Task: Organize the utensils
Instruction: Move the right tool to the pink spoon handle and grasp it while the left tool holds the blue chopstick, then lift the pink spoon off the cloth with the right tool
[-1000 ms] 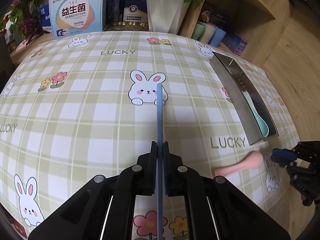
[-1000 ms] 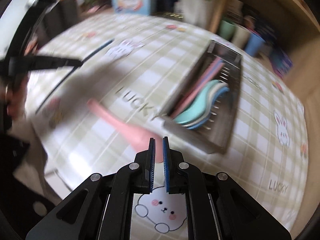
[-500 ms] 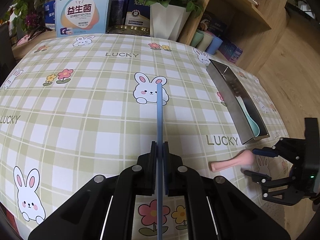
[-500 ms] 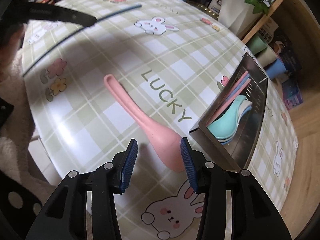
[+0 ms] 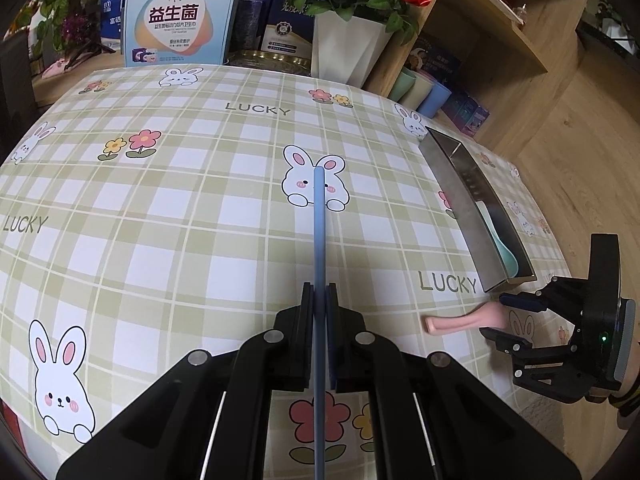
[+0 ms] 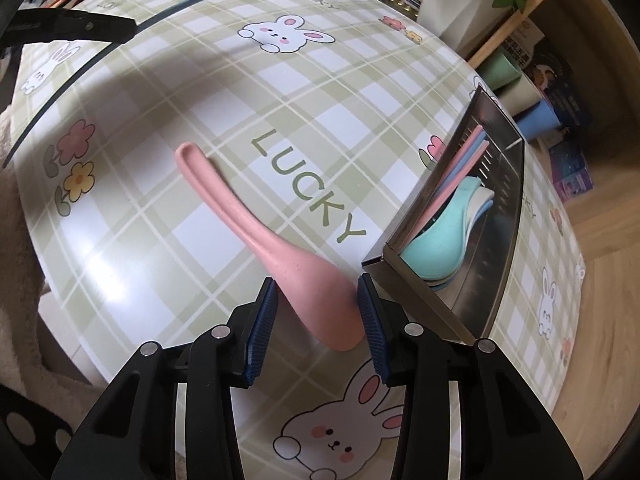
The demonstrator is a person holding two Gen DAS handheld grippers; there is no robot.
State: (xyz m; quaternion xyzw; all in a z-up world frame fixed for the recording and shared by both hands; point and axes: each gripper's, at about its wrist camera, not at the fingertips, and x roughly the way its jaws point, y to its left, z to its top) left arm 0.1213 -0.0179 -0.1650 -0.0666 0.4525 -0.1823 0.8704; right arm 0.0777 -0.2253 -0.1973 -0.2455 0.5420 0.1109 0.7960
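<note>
My left gripper (image 5: 320, 294) is shut on a long blue chopstick (image 5: 319, 232) that points away over the table; the chopstick also shows in the right wrist view (image 6: 120, 36). My right gripper (image 6: 316, 300) is open, its jaws on either side of the bowl of a pink spoon (image 6: 280, 248) that lies on the checked tablecloth; the spoon also shows in the left wrist view (image 5: 464, 322). A steel tray (image 6: 504, 216) beside the spoon holds teal, white and blue spoons and pink and blue chopsticks. The right gripper shows in the left wrist view (image 5: 506, 318).
The tray (image 5: 456, 196) lies along the table's right side. Behind the table stand a white flower pot (image 5: 348, 48), a blue-and-white box (image 5: 180, 20), and pastel cups (image 5: 424, 90) on a wooden shelf. The table's near edge lies close below both grippers.
My right gripper opened and moved forward so that its jaws now straddle the pink spoon's bowl. The left gripper with the chopstick has risen and drawn back slightly.
</note>
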